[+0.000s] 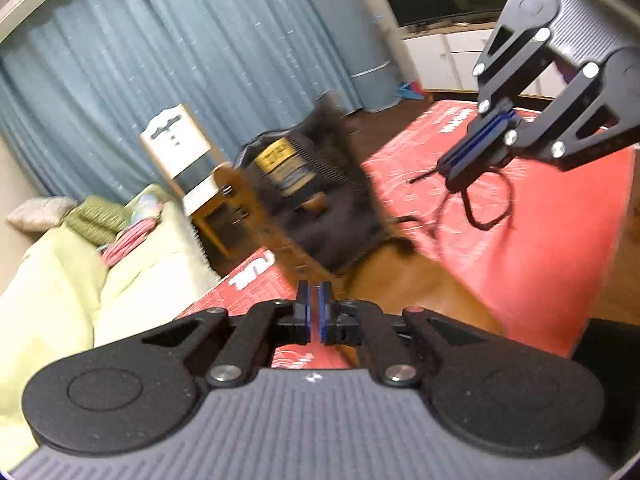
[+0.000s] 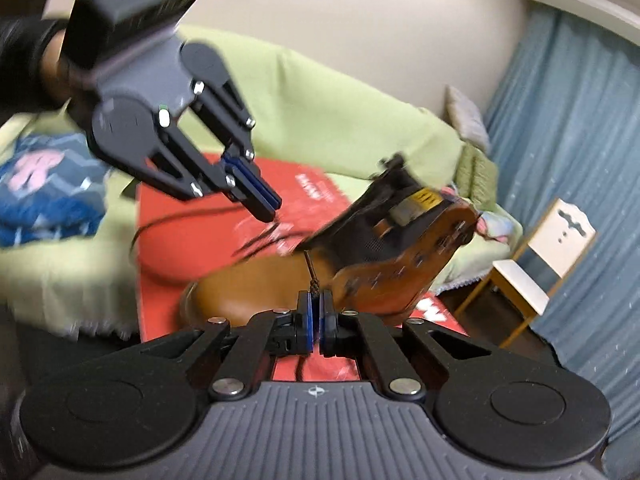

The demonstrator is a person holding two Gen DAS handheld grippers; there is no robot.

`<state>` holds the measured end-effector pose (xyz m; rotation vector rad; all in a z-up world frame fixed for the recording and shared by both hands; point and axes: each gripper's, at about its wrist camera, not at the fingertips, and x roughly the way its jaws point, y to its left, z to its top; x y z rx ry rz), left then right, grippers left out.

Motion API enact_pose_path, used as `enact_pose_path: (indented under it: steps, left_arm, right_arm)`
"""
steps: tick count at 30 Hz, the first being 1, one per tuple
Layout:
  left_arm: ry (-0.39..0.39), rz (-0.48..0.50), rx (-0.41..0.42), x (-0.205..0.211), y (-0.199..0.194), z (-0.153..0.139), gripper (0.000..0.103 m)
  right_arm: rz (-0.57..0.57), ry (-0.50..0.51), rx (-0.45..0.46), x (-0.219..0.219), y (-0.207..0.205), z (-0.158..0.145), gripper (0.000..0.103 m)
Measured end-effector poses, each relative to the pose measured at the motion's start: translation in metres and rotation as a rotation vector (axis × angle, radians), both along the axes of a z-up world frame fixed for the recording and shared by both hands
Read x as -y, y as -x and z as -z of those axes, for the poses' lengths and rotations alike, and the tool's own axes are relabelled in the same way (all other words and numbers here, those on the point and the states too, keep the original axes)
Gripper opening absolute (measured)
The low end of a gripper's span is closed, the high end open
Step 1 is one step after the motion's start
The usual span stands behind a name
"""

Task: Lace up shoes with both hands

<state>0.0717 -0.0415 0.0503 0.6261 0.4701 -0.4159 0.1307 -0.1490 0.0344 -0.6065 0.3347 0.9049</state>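
A brown leather boot [image 1: 320, 208] with a dark padded collar and a yellow tongue label lies tilted and blurred on a red mat [image 1: 540, 260]. In the right wrist view the boot [image 2: 260, 292] sits just beyond my right gripper [image 2: 315, 304], which is shut on a dark lace [image 2: 311, 276] that runs up to the eyelets. From the left wrist view, the right gripper [image 1: 456, 178] hangs over the mat with the lace [image 1: 492, 220] looping below it. My left gripper [image 1: 315, 296] is shut with nothing visible between its pads. It hovers above loose lace strands left of the boot [image 2: 268, 210].
A sofa under a green cover [image 2: 320, 100] stands behind the mat [image 2: 180, 208], with a blue patterned cushion [image 2: 48, 188] on it. A wooden chair with a white seat [image 2: 540, 260] stands by blue curtains [image 1: 200, 60]. A dark-sleeved hand [image 2: 24, 60] holds the left gripper.
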Motion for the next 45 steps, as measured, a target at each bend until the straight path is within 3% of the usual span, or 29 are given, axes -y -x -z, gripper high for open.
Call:
enact_pose_path:
  steps: [10,16,23,30,37,45]
  left_arm:
    - [0.077,0.012,-0.015,-0.020,-0.036,0.015,0.004]
    - [0.124,0.060,-0.021,-0.032,-0.045,0.020,0.004]
    - [0.164,0.101,-0.021,-0.038,-0.050,0.026,0.004]
    - [0.147,0.150,-0.037,-0.044,-0.051,0.033,0.005]
    - [0.159,0.164,-0.038,-0.050,-0.056,0.033,0.005]
    - [0.095,0.204,-0.014,-0.043,-0.058,0.032,0.009]
  right_arm:
    - [0.111,0.060,-0.080,-0.067,-0.070,-0.016,0.000]
    - [0.146,0.264,-0.039,-0.107,-0.089,0.001,0.000]
    - [0.088,0.503,0.069,-0.143,-0.091,0.026,0.001]
    - [0.014,0.498,0.097,-0.144,-0.101,0.039,0.000]
    - [-0.028,0.427,0.110,-0.127,-0.105,0.037,0.000]
    - [-0.059,0.517,0.188,-0.138,-0.093,0.045,0.001]
